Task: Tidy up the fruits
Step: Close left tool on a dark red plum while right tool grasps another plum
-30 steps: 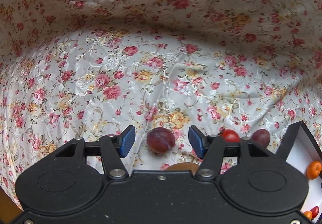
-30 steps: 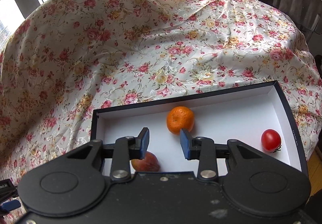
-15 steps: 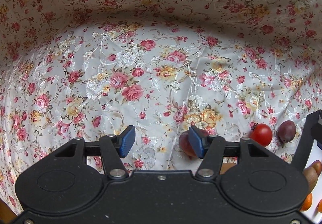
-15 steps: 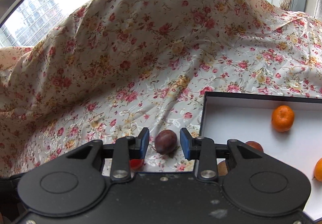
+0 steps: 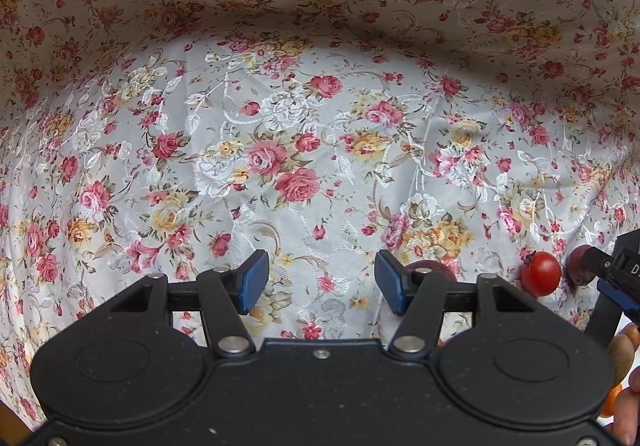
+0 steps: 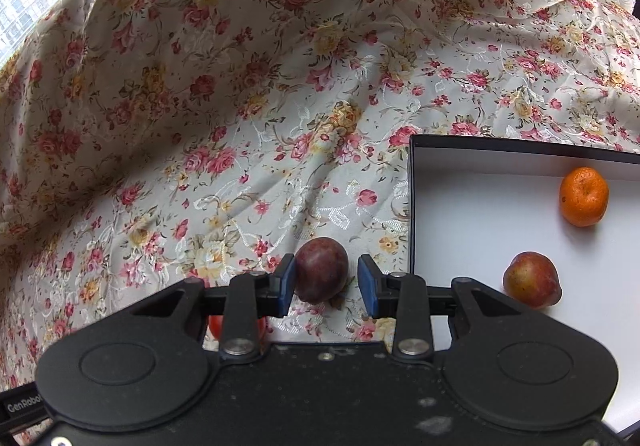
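In the right wrist view my right gripper point(image 6: 326, 288) is open with a dark purple plum point(image 6: 321, 269) lying on the floral cloth between its fingers, close to the left pad. A red tomato point(image 6: 216, 326) peeks out under its left finger. The black box with a white inside point(image 6: 460, 213) holds an orange mandarin point(image 6: 583, 196) and a reddish peach point(image 6: 531, 280). In the left wrist view my left gripper point(image 5: 320, 288) is open and empty over the cloth. Another plum point(image 5: 430, 269) hides behind its right finger. The tomato point(image 5: 539, 278) and the first plum point(image 5: 579, 270) lie further right, by the right gripper's fingers point(image 5: 616, 296).
The floral cloth point(image 5: 280, 165) covers the whole surface and rises into a hump behind. More fruit point(image 5: 624, 354) shows at the right edge of the left wrist view. A window is behind the cloth in the right wrist view.
My right gripper swung left from over the box to the cloth and now has the dark plum between its open fingers. My left gripper shifted left, so its plum slid behind the right finger.
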Available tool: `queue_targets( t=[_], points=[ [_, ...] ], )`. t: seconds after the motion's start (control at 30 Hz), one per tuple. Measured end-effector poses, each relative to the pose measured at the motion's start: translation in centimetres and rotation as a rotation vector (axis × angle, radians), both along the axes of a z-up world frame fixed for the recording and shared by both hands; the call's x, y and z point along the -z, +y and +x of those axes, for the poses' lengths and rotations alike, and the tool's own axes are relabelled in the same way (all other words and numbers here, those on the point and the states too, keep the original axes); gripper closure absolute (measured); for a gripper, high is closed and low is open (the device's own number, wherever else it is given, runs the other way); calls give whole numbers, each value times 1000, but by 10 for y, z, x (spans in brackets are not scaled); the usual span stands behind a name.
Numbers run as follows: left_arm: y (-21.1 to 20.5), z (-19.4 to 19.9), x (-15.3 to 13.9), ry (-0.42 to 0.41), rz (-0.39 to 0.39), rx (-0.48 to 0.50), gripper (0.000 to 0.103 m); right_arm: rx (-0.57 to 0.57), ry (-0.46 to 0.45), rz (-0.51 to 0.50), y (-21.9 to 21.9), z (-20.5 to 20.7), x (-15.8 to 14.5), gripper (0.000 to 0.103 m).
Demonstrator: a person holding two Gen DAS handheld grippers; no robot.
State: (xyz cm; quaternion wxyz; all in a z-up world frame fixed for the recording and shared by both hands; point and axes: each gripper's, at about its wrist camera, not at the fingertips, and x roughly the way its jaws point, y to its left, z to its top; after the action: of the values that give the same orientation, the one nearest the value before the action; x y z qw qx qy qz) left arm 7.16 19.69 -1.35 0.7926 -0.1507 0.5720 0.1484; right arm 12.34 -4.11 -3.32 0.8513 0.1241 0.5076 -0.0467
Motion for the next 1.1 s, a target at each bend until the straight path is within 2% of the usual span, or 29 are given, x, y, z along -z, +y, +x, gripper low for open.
queue_targets(
  t=[0.17,0.33,0.57,0.77,1.0,1.1],
  points=[
    [-1,0,-1,-10,-3,18,40,-8,25,65,-1,10,11,66],
    [-7,1,0,-16,7,57,40,4,39,26,6,15,16,66],
    [-17,3,-1,-39,3,106,40,-2,-1,26,7,5,-1,67],
    [-31,5,-3,-56,-11,159,39,-24,-24,107,0,-4,-15,67],
    [-32,7,0,-70,-63,123,37,-25,-61,114,-6,-11,-25,67],
    [-35,8,-1,-78,-53,125,36,-29,-75,132,-10,-14,-29,67]
  ],
)
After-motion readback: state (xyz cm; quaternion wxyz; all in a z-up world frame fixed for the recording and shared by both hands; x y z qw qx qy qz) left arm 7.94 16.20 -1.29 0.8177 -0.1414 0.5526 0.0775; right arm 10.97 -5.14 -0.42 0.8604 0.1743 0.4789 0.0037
